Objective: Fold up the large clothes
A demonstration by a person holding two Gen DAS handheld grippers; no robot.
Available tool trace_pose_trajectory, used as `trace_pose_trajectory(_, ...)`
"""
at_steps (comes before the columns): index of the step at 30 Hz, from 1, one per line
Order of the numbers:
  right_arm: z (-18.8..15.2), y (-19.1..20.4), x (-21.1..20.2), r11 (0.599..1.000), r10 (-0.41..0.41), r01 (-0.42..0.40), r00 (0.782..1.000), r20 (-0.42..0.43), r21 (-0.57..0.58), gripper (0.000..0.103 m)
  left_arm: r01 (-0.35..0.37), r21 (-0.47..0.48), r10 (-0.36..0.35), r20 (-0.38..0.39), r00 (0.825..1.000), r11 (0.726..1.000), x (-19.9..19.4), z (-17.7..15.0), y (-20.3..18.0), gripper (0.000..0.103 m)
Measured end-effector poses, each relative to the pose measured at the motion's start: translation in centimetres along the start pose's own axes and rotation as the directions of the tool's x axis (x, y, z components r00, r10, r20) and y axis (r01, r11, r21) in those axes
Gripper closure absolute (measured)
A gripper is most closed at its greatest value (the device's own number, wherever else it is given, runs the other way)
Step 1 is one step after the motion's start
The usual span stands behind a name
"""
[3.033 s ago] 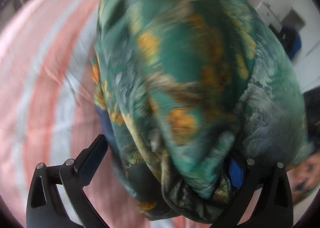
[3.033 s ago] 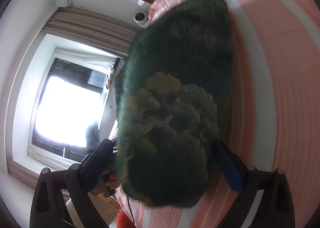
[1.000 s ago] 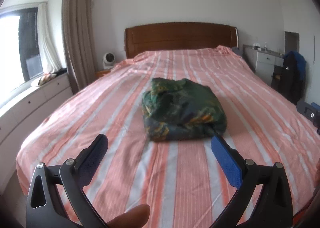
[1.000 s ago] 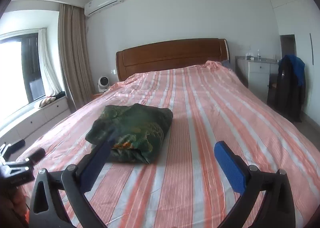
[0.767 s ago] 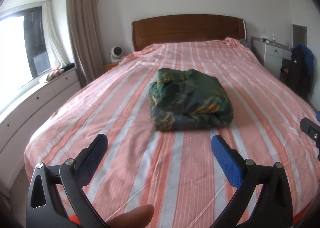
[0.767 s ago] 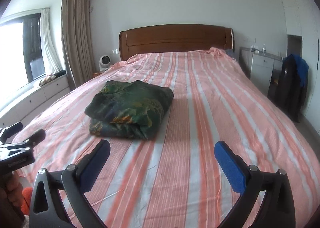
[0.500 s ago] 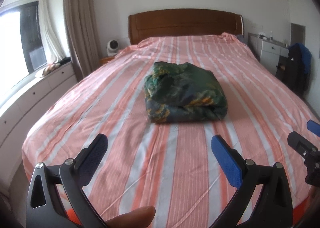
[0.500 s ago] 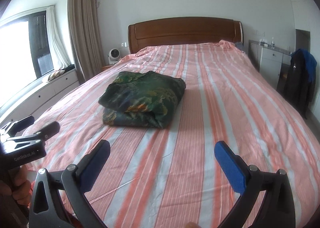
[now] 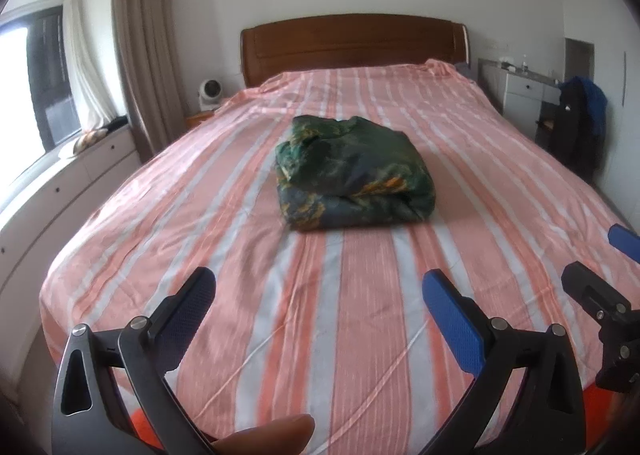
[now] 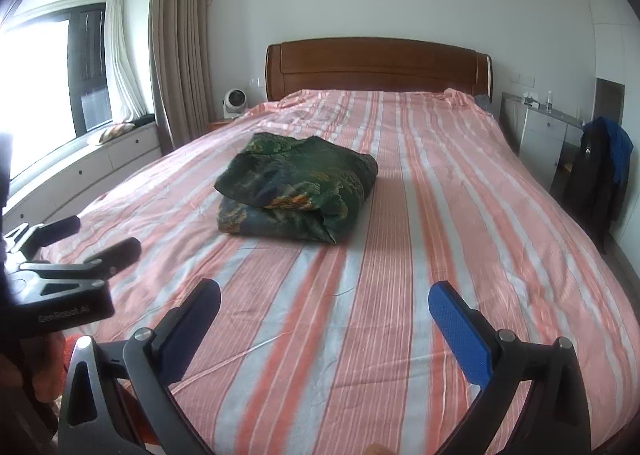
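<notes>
Jaws spread wide and empty on the left hand-held gripper (image 9: 316, 297), nearest in its own view, low over the foot of the bed (image 9: 160, 239). Same for the right hand-held gripper (image 10: 325, 300): parted, gripping nothing, just beside the other at the near edge. A fingertip (image 9: 276, 429) visible at the bottom of the left view. Farther on, bare striped sheet, well apart from both tools. Beyond that, around the middle of the mattress, the green patterned garment (image 9: 352, 169), lying as a compact folded bundle with layers stacked. Farthest off, wooden headboard (image 10: 378, 65) against the wall. Judging by the tidy bundle and idle tools, folding looks finished, with perhaps only minor smoothing left.
</notes>
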State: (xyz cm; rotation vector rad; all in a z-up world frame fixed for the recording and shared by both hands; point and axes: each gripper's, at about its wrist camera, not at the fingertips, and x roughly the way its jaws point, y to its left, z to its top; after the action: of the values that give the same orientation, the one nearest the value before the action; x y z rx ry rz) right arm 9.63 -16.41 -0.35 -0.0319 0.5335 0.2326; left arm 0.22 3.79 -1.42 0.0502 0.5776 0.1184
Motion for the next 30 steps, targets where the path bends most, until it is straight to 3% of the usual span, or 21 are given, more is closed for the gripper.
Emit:
trace_pose_trajectory(9, -0.7, 0.3, -1.9, 0.998, 0.067, -0.067, 0.998, -0.014, -0.008, 0.000, 0.017, 0.012, -0.017, 0.001, 1.000, 1.000, -1.5, 0.3, -0.8, 0.000)
trace_pose_trajectory(17, -1.3, 0.0, -1.5, 0.998, 0.062, -0.062, 0.997, -0.049, 0.003, 0.000, -0.011, 0.067, 0.013, -0.028, 1.000, 0.998, -1.8, 0.1, -1.6, 0.000)
trace_pose_trajectory(30, -1.2, 0.1, -1.1, 0.999, 0.045, -0.042, 0.994, -0.097, 0.030, 0.000, 0.005, 0.026, -0.004, -0.053, 0.999, 1.000, -1.6, -0.2, -0.8, 0.000)
